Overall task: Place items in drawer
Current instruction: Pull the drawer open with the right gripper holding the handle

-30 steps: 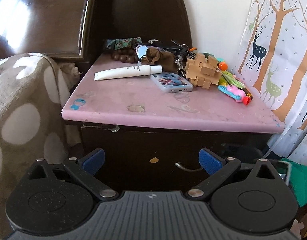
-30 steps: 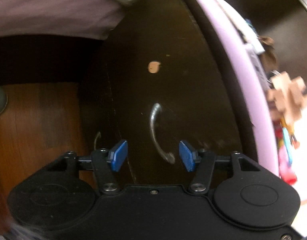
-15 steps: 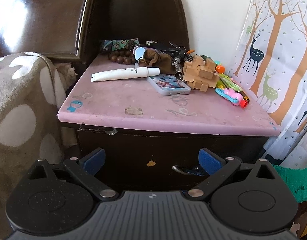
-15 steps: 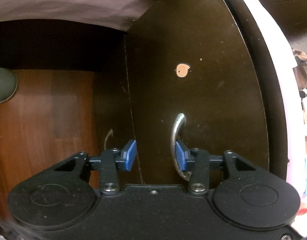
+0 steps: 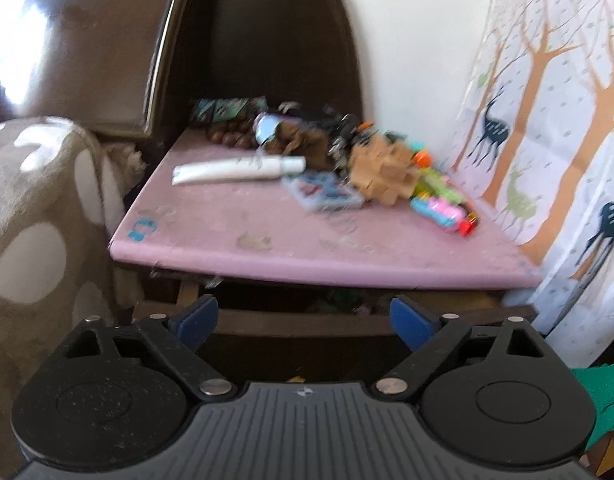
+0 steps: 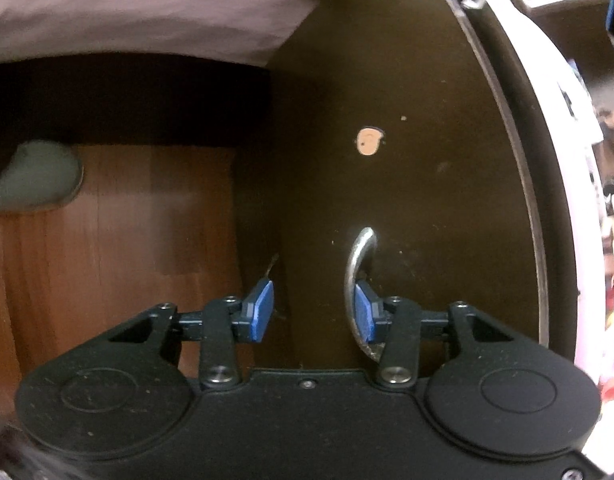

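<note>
The dark wooden drawer (image 5: 307, 322) under the pink nightstand top (image 5: 307, 240) stands pulled partly out, its dim inside showing. On top lie a white tube (image 5: 235, 169), a phone case (image 5: 325, 194), a wooden puzzle (image 5: 383, 170), a brown pouch (image 5: 303, 146) and colourful toys (image 5: 443, 208). My left gripper (image 5: 303, 318) is open and empty in front of the drawer. My right gripper (image 6: 313, 312) is open, turned sideways at the drawer front (image 6: 407, 180). Its right pad (image 6: 365, 312) is hooked behind the metal handle (image 6: 357, 264).
A spotted brown blanket (image 5: 39, 220) lies left of the nightstand. A deer-print curtain (image 5: 555, 120) hangs on the right. A dark headboard (image 5: 87, 40) stands behind. Wooden floor (image 6: 119, 240) shows beside the drawer front in the right wrist view.
The drawer has slid out from shut to partly open, drawn by the handle hooked on my right pad. My left gripper has risen and drawn back a little; its view is blurred.
</note>
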A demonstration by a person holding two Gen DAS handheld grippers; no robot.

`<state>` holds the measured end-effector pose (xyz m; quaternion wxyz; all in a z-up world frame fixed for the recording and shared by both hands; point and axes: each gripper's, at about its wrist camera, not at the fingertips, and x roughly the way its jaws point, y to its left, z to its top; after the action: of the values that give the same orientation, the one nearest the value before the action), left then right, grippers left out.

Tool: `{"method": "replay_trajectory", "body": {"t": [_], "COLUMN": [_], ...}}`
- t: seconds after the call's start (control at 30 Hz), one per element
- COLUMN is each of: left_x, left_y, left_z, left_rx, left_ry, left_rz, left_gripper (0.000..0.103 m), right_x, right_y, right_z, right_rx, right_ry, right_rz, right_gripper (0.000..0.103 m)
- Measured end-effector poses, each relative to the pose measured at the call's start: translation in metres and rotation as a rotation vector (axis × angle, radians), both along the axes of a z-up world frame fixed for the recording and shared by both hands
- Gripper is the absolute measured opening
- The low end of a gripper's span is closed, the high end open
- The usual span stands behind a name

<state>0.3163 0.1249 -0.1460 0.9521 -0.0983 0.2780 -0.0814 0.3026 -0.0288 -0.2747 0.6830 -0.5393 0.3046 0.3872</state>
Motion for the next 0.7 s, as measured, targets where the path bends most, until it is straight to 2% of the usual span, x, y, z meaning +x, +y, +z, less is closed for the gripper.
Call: {"method": "replay_trajectory", "body": {"t": [0.17, 0.4, 0.5, 0.63, 0.7], "left_x": [-0.005, -0.005, -0.006, -0.007, -0.007], "left_y": [-0.003, -0.005, -0.006, -0.006, -0.006], "left_z": [0.008, 0.009, 0.008, 0.008, 0.007], "left_rx": [-0.017, -0.025, -0.014, -0.012, -0.009], "left_ry": [-0.067, -0.074, -0.07, -0.065, -0.061], "left_rz": [-0.032, -0.031, -0.032, -0.024, -0.022], "left_gripper": [0.094, 0.094, 0.094, 0.094, 0.094], "right_x": [-0.002, -0.013, -0.017, -0.039, -0.042], "right_y": [0.0, -0.001, -0.002, -0.006, -0.004], "right_z": [0.003, 0.008, 0.015, 0.012, 0.01], "right_rx": [-0.022, -0.059, -0.048, -0.034, -0.012], "right_ry": [0.004, 0.003, 0.033, 0.0, 0.016], "right_rz": [0.021, 0.091, 0.081, 0.078, 0.056], "right_gripper": [0.045, 0.046, 0.046, 0.046, 0.046]}}
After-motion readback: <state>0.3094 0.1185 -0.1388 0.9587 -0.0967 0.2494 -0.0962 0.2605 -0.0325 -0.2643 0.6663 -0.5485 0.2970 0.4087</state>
